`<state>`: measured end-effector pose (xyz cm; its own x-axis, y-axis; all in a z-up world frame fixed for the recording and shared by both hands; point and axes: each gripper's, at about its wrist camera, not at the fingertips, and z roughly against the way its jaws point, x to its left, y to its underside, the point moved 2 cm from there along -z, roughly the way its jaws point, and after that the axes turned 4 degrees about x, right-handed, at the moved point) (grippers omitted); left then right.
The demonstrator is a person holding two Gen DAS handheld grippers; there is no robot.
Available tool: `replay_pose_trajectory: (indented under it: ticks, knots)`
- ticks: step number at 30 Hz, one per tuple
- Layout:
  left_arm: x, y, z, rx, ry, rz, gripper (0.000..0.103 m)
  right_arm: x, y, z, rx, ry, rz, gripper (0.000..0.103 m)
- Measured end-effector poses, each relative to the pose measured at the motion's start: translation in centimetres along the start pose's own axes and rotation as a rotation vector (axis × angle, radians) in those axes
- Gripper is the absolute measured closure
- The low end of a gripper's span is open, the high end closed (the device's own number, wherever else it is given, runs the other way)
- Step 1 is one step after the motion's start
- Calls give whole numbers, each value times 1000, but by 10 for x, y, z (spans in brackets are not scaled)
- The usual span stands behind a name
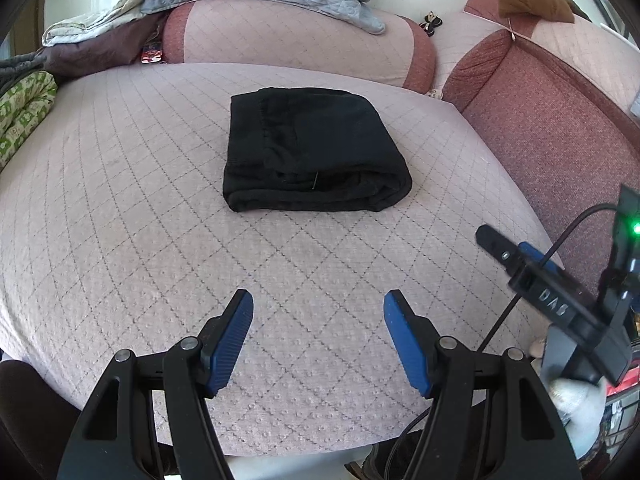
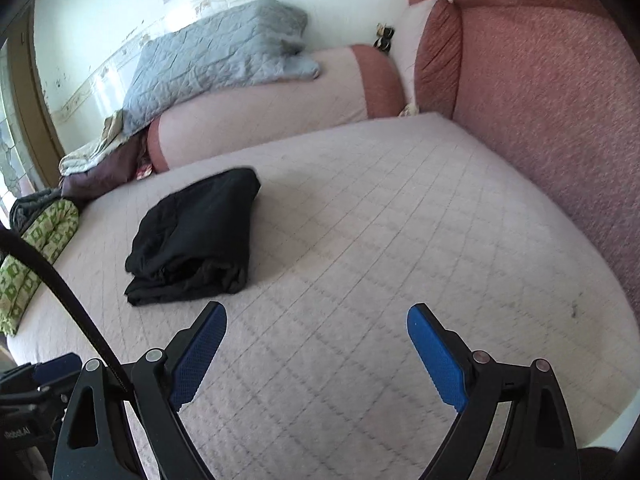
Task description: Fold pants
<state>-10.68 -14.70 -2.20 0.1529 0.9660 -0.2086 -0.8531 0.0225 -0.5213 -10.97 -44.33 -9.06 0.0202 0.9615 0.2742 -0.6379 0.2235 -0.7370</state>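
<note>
Pants [image 1: 312,148] are lying folded on the bed [image 1: 120,240]. We are holding both tools [image 1: 318,312] [image 2: 316,324] spread and empty, since folding looks finished.

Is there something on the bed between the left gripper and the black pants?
Nothing visible. Only bare quilted cover lies between the open left gripper and the folded black pants. The right gripper stays off to the side.
</note>
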Motion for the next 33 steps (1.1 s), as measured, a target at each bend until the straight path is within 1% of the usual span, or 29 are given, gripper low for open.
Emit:
replay_pose_trajectory:
  ticks: [4,8,10,12,14,16,19,23,25,27,29,33]
  knots:
    - [0,0,2,-4,5,1,36,6,4,-4,5,21,35,8]
    - [1,0,1,3,2,-8,36,6,4,-4,0,27,35,8]
    - [4,-6,2,2,-15,-15,36,-2,-2,-1,-19,37,8,8]
    - [8,-16,6,-27,-34,-14,35,-12,-7,-1,-29,62,-26,8]
    - [13,-25,9,-45,-67,-20,33,-19,-8,-2,-20,62,-58,8]
    - [17,-30,11,-51,-83,-16,33,-21,-6,-4,-6,57,-65,8]
    - [21,-26,14,-58,-84,-2,33,-14,-4,-5,-5,73,-33,8]
    - [32,-13,14,-44,-89,27,32,2,0,-3,-9,72,26,8]
    - [38,-8,8,-23,-118,32,32,8,3,-3,-6,56,45,8]
    - [44,-6,4,-3,-120,46,32,14,6,-5,2,48,69,8]
    - [45,-8,5,-5,-118,55,32,18,8,-8,7,57,88,8]
    - [39,-9,8,-21,-121,33,32,18,8,-8,8,55,85,8]
